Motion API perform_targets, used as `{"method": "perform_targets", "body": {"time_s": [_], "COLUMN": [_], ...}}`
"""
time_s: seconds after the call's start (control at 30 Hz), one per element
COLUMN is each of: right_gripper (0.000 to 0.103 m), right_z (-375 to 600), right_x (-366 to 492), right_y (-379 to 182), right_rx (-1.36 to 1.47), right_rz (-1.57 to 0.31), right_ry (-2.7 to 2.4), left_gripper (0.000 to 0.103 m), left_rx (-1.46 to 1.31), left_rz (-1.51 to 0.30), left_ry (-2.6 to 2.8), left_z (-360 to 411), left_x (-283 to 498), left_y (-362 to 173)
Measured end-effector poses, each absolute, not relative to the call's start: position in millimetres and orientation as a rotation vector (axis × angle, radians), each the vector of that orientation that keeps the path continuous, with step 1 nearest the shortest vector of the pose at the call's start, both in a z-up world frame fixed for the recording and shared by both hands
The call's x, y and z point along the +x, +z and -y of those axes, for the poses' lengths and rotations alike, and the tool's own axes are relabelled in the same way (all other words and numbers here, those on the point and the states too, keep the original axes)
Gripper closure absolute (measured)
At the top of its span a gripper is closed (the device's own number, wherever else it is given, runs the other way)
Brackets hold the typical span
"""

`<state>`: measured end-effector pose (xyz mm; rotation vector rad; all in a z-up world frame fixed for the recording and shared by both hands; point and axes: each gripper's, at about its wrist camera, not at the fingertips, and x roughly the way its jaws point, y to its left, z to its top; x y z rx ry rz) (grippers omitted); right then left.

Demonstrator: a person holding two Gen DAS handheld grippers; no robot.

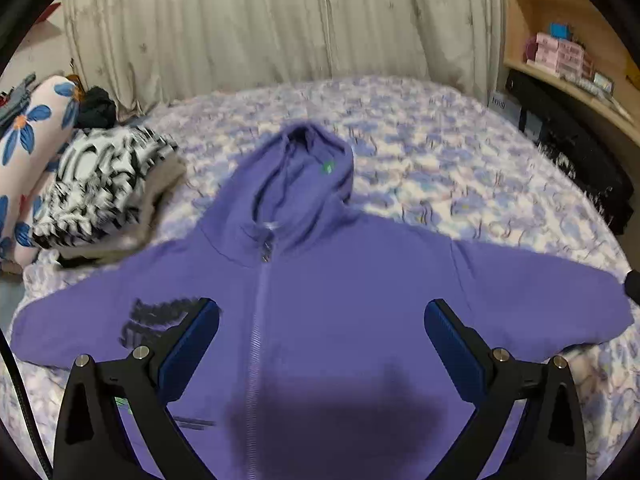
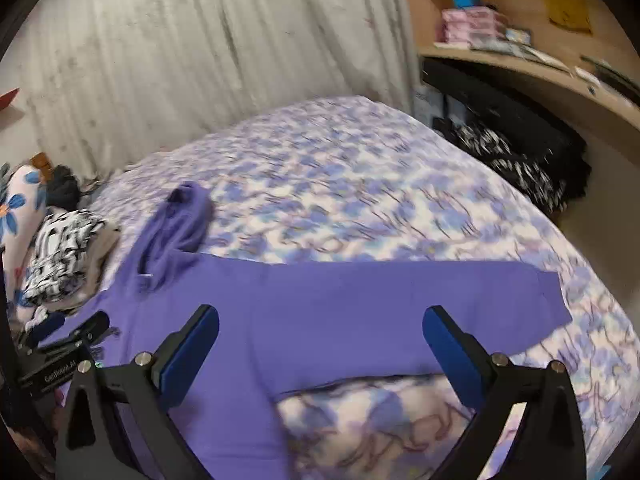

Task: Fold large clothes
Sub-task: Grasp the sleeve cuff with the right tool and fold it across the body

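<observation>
Held wide and empty: left gripper (image 1: 322, 344) above the chest, right gripper (image 2: 320, 350) above the outstretched sleeve (image 2: 420, 300). Below, purple hoodie (image 1: 340, 280) spread flat, zipped, on the floral bed (image 1: 460, 168). Laid out only; no fold made, every fold left.

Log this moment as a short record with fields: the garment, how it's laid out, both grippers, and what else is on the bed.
garment: purple zip hoodie
layout: spread flat, front up, zipper closed, both sleeves stretched out sideways, hood pointing toward the curtain
surface: bed with floral bedspread
left gripper: open, above the hoodie's chest, holding nothing
right gripper: open, above the right-hand sleeve, holding nothing
also on bed: black-and-white patterned clothes pile, flowered pillow
folding: not yet begun
</observation>
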<state>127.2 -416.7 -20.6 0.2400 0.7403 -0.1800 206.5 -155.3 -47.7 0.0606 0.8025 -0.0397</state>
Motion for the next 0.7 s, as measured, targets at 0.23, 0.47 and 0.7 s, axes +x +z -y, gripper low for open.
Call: {"method": "perform_targets", "body": {"time_s": [0.23, 0.47, 0.7], "right_gripper": [0.012, 0.014, 0.016], "right_z": [484, 553, 572], "right_x": [137, 128, 111], "right_y": [-79, -122, -125], "right_rx": [0.402, 0.656, 0.804], "right_rz": [-0.853, -0.877, -0.855], "right_ry": [-0.315, -0.410, -0.435], "left_gripper": [0.003, 0.003, 0.003], "left_rx": [0.061, 0.049, 0.012], "left_rz": [-0.832, -0.809, -0.831], "left_ry": [-0.056, -0.094, -0.132], "left_z": [179, 194, 195], "left_x": [227, 232, 234], "left_y": [-94, -107, -116]}}
